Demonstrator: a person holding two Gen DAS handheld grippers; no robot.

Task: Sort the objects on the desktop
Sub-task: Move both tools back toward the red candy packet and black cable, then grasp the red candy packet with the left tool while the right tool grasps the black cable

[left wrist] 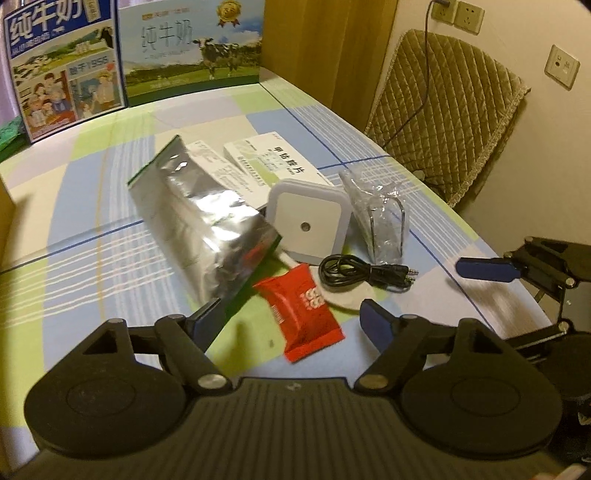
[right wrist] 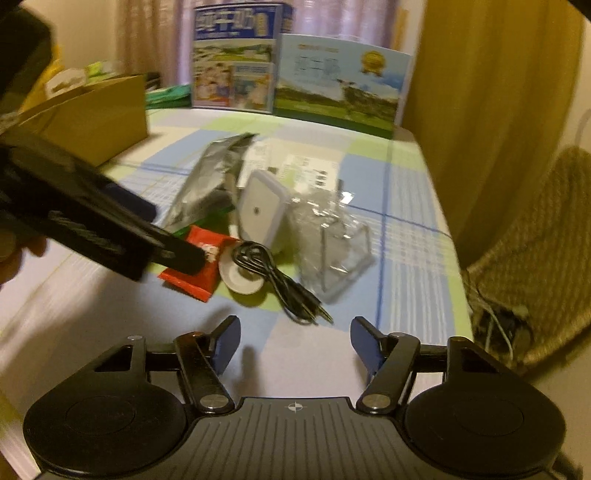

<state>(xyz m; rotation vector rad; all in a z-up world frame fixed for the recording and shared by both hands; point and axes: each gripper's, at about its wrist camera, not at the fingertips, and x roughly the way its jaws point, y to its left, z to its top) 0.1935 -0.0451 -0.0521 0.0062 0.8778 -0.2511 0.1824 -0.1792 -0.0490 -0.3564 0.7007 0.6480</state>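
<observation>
- Left gripper [left wrist: 288, 317] hangs low over the near side of the table with its jaws spread wide and nothing between them; the red snack packet [left wrist: 301, 308] lies in the gap below, and the left fingertip sits right at the corner of the silver foil bag [left wrist: 205, 229], contact unclear
- Right gripper [right wrist: 295, 341] is also wide open and empty, over bare cloth just short of the black cable [right wrist: 273, 273]
- Table [left wrist: 74, 258] wears a checked cloth in blue, green and white; two milk cartons [left wrist: 129, 62] stand along the far edge, and a brown cardboard box [right wrist: 99, 114] sits at the left side
- Clustered mid-table: the foil bag lying tilted, white medicine boxes [left wrist: 266, 158] behind it, a square white night light [left wrist: 308, 221] standing upright, and a clear plastic bag with a wire stand inside [left wrist: 380, 218] just beside it
- The coiled cable rests partly on a small round white disc [left wrist: 347, 295], next to the red packet
- A chair with a quilted cover [left wrist: 443, 110] stands by the wall, under wall sockets [left wrist: 458, 14], with a yellow curtain [right wrist: 480, 92] nearby
</observation>
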